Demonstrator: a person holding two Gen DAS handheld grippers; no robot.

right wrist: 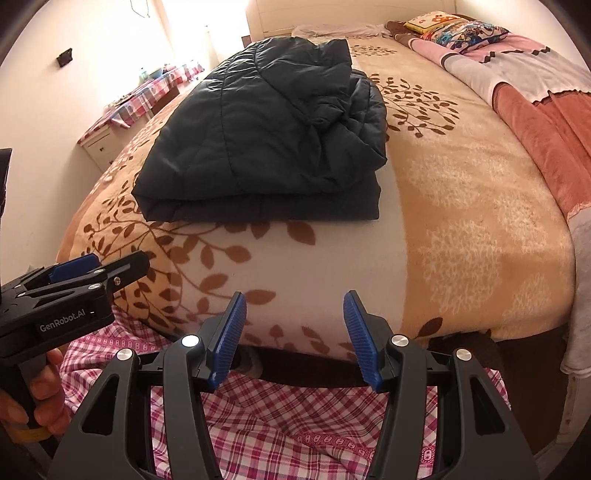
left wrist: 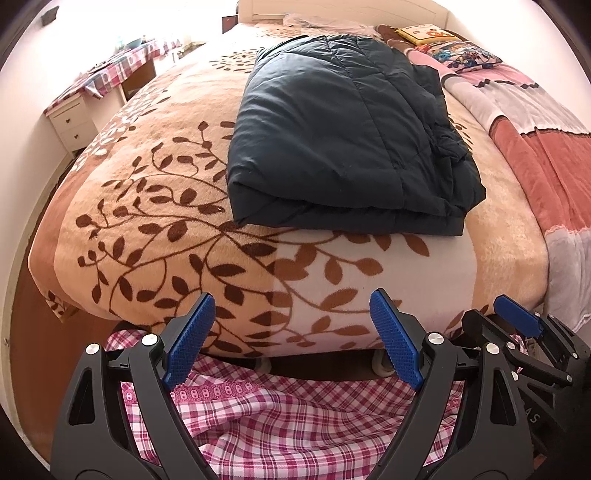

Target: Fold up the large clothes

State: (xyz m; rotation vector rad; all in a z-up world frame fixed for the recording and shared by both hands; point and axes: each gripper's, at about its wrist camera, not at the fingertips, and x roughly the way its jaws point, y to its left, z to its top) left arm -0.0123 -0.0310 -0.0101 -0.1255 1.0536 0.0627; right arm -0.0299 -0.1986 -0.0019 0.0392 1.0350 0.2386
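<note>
A wide bed (left wrist: 480, 258) filled the room, covered by a fleecy beige blanket with a brown leaf-and-vine print (left wrist: 155, 206). Along its far right edge lay a pink, grey and rust patchwork quilt (left wrist: 535, 147), with bright patterned pillows (left wrist: 469, 53) at the far right corner by the white headboard (left wrist: 332, 7). Beyond the bed's left edge, against the pale wall, stood a white drawer unit (left wrist: 72, 123) and a desk under a pink checked cloth (left wrist: 118, 66).

The dark navy quilted puffer jacket (left wrist: 351, 147) lay folded into a thick rectangle near the middle of the bed's near edge, its folded layers facing that edge.

Below the near edge was pink-and-white checked fabric (left wrist: 295, 424). Over it the left gripper (left wrist: 291, 339) stood spread and empty; the right gripper (right wrist: 295, 339) was likewise parted, pinching nothing. A hand (right wrist: 40, 391) held the left gripper's handle.
</note>
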